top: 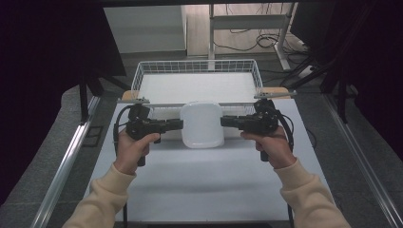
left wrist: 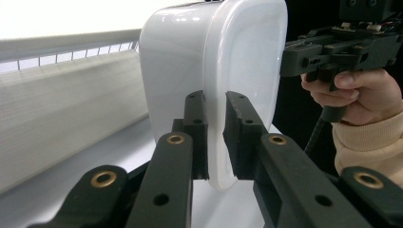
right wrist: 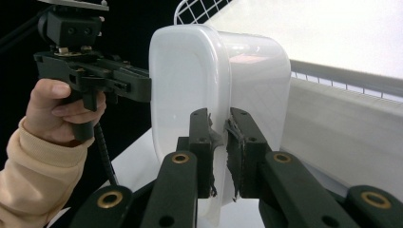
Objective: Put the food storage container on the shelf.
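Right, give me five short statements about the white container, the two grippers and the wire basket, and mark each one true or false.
1. The left gripper is clamped on the rim of the white rounded plastic container. True.
2. The right gripper hangs open, away from the container. False: its jaws are shut on the container's rim on the opposite side.
3. The container lies inside the white wire basket. False: it is held in front of the basket's near wall.
4. The basket stands at the far end of the white table. True.
5. One hand holds both grippers. False: each hand holds one.
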### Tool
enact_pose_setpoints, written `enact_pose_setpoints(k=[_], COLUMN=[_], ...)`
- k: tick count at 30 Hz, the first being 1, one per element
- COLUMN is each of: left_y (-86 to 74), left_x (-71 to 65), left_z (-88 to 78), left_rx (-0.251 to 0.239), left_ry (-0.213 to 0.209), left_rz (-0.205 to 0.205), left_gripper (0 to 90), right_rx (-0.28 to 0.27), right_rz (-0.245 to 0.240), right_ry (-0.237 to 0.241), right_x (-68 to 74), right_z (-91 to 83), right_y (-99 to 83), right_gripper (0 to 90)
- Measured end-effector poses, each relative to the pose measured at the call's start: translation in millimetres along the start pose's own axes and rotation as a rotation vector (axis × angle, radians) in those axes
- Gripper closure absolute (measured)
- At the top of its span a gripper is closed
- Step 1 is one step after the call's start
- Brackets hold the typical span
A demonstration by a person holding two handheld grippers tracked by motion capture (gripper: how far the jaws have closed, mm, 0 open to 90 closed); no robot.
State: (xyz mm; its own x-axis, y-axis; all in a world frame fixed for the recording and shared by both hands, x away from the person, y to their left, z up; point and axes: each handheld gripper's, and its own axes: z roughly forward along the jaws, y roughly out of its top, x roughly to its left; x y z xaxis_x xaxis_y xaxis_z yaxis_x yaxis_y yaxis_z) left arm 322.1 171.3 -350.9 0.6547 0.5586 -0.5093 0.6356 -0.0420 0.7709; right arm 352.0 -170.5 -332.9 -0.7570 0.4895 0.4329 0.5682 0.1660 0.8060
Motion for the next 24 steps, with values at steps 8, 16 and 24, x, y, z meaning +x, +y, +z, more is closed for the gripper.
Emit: enact_pose_setpoints(k=[8,16,24], left_y=[15.8,38.8,56.1], left_x=[0.6,0.6,4.0], left_z=[-1.1,-4.5,-4.5], left_rx=[-0.006,-0.006,-0.009], left_ry=[0.006,0.017,0.015], left_rz=[0.018,0.035,0.041], left_gripper=[79.7,79.7,79.7], right_rx=[-0.012,-0.035,-0.03], right_rz=[-0.008,-0.005,-0.01], right_ry=[-0.005,0.003,-0.005], right_x=[0.1,-3.3,-5.8], right_z=[-1.3,-1.4,-1.9], right_y=[13.1,31.6,52.4], right_gripper=[80.2,80.3,80.3])
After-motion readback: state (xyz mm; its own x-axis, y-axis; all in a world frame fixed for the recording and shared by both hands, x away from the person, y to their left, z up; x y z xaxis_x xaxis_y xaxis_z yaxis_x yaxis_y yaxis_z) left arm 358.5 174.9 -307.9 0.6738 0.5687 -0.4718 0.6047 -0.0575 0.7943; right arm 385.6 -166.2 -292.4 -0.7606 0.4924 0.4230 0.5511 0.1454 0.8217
